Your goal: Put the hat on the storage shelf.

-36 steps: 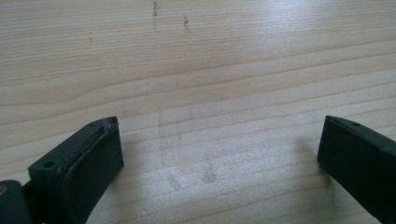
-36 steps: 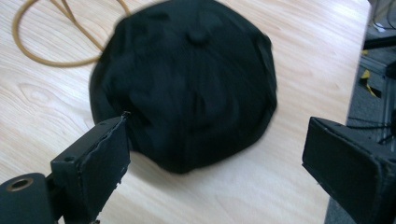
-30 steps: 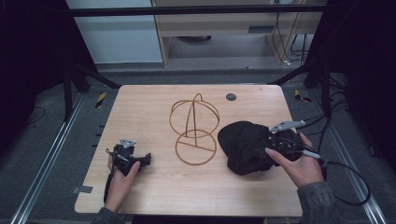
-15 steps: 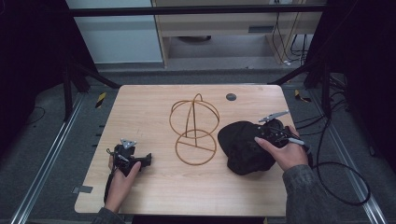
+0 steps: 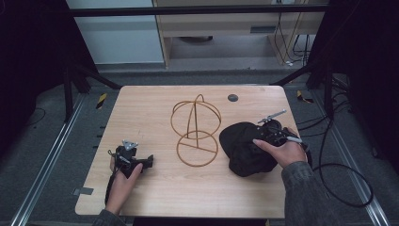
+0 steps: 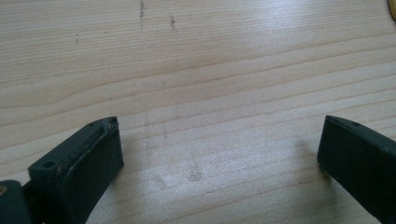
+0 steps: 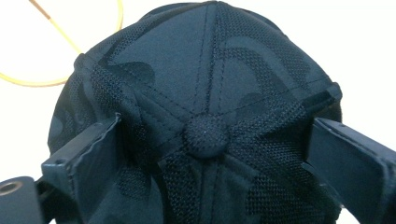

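Black cap [image 5: 245, 147] is seen lying on the wooden table [image 5: 155, 101], at about 3 o'clock from the table's centre, near the right edge. It is crumpled, crown up.

Right gripper [image 5: 269, 133] is placed over the cap at the cap's 2 o'clock side, held by the right hand [image 5: 282, 150]. In the right gripper view its jaws are seen spread wide, one on each side of the crown, with the top button [image 7: 206, 135] centred between them. The mesh panels are flanked by both jaws; whether the pads are pressed into the fabric cannot be told. Nothing is clamped yet: the gripper [image 7: 212, 154] is released around the cap, not closed on it.

Wire stand [image 5: 195, 129], tan-coloured, a domed frame on a round base ring, is set just at 9 o'clock of the cap, near table centre. Base ring and cap are close; contact cannot be confirmed. A bit of the ring [image 7: 70, 42] is picked up at 10 o'clock in the right gripper view.

Left gripper [image 5: 136, 162] is rested on the table at about 8 o'clock from the stand, well apart from it, held by the left hand [image 5: 123, 181]. Its jaws are spread wide in the left gripper view [image 6: 219, 154], with bare wood between them and nothing held.

A small dark round disc [image 5: 232, 98] is located at 12 o'clock from the cap, near the far edge.
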A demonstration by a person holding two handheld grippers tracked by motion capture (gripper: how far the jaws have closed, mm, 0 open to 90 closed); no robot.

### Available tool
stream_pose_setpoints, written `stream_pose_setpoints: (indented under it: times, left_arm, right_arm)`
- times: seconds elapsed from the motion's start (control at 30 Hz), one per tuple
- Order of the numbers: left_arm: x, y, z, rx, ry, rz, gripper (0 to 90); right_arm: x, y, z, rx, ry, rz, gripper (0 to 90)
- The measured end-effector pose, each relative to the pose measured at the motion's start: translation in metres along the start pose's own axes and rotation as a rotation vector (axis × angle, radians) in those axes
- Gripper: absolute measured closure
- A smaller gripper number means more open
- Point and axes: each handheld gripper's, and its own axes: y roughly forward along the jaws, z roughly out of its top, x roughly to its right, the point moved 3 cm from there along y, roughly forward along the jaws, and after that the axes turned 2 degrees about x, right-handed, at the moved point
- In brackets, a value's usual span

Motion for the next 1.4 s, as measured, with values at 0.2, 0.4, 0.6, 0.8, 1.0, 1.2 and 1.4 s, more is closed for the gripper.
stream_pose_setpoints:
  times: [0.2,0.4,0.6,0.8,1.0,1.2,1.4]
  left_arm:
    - [0.000,0.000,0.000,0.000,0.003,-0.003,0.0]
    - [0.001,0.000,0.000,0.000,0.006,-0.005,0.0]
    - [0.001,0.000,0.000,-0.001,0.008,-0.008,0.0]
    - [0.002,0.000,0.000,0.000,0.010,-0.010,0.0]
    - [0.002,0.000,0.000,0.000,0.010,-0.011,0.0]
    - [0.002,0.000,0.000,0.000,0.009,-0.011,0.0]
    - [0.002,0.000,0.000,0.000,0.010,-0.012,0.0]
  right_arm:
    - [0.003,0.000,-0.001,-0.021,-0.007,0.035,18.6]
    - [0.005,0.002,-0.005,-0.043,-0.020,0.072,37.6]
    - [0.005,0.004,-0.005,-0.049,-0.016,0.104,58.4]
    - [0.007,0.002,-0.004,-0.025,0.001,0.109,80.2]
    - [0.007,-0.003,-0.001,-0.001,0.013,0.125,85.1]
    - [0.009,-0.014,0.003,0.028,0.024,0.152,85.7]
    - [0.016,-0.044,0.010,0.105,0.042,0.157,85.7]
